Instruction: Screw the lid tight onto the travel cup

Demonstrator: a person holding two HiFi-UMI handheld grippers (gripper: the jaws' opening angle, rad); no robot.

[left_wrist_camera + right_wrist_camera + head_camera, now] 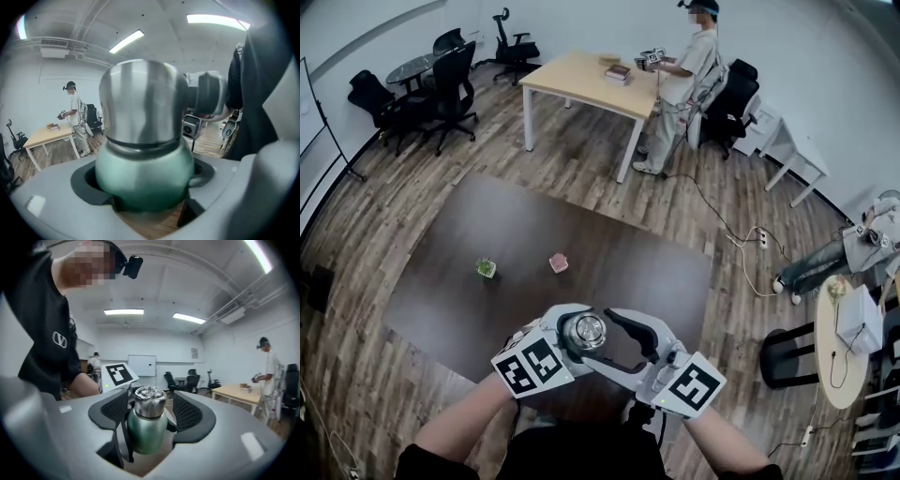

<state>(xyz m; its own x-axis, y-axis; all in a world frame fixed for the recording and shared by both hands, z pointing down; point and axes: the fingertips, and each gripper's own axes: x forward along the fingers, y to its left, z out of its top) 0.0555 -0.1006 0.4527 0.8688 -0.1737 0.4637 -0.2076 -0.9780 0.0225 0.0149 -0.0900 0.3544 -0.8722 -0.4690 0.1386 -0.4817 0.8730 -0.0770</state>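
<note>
cup (146, 432): 6 o'clock, held up by the counter (619, 272) near edge
left gripper (565, 336): fingers clamped on cup body
right gripper (151, 411): fingers half wide around lid (149, 401), gaps both sides
room: open counter toward 12
hidden: cup base, tucked behind fingers

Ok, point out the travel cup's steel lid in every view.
Head view: lid low centre, seen from above.
Left gripper view: lid fills the centre, above the green cup body.
Right gripper view: lid small, lower centre.
Shared landmark: the light wooden table.
</note>
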